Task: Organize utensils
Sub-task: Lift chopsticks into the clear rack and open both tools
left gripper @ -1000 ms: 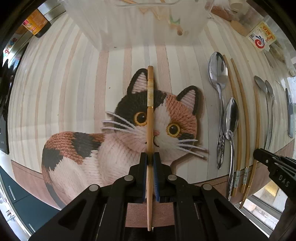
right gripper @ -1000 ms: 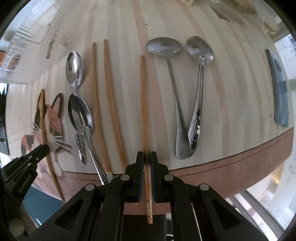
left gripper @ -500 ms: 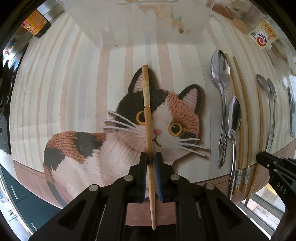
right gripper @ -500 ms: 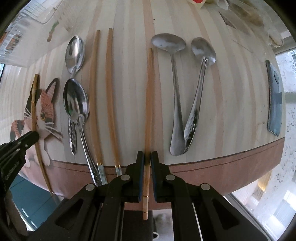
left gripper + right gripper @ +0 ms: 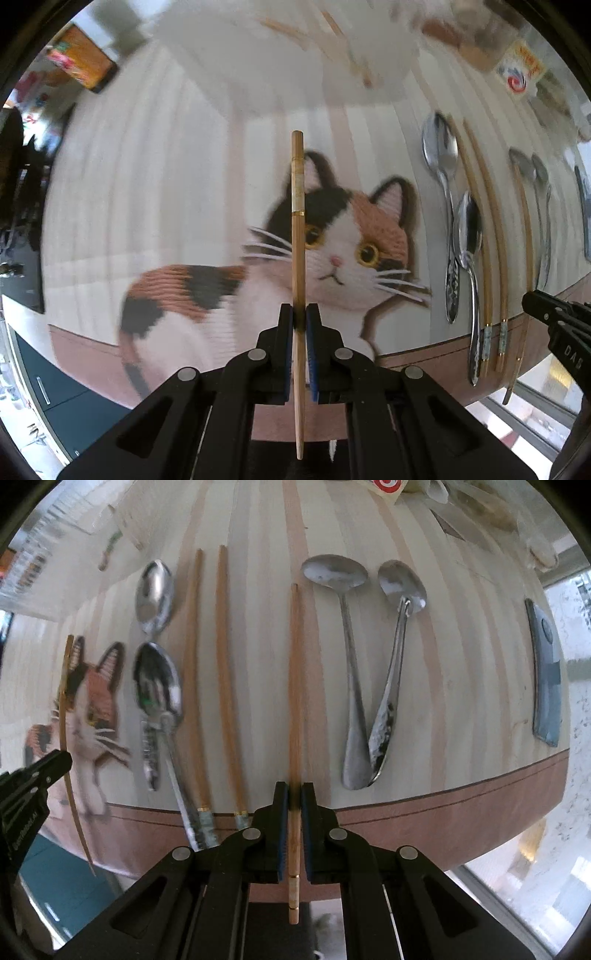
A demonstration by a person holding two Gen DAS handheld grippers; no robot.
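Since a second ago the cat picture has slid lower and rightward in my left view and the scene has blurred — my left hand has lifted a little with its load; the right view has shifted only slightly.

Largest first: the pale striped wooden table [image 5: 461, 686] with its brown edge band, bearing a calico cat picture [image 5: 351, 258]. On it, already in rows: two slim bamboo chopsticks [image 5: 225, 679] side by side, two silver steel spoons [image 5: 155, 594] end to end left of them, and two duller metal spoons [image 5: 351, 686] whose handles meet, to the right.

My left gripper [image 5: 299, 325] is clamped narrow on one bamboo chopstick with a pale banded end [image 5: 297, 236], held over the cat picture. My right gripper [image 5: 291, 805] is likewise pinched on a second bamboo chopstick [image 5: 294, 686], lying between the chopstick pair and the dull spoons.

Judgement: spoons look sorted; these two chopsticks are not yet placed — likely beside the pair.
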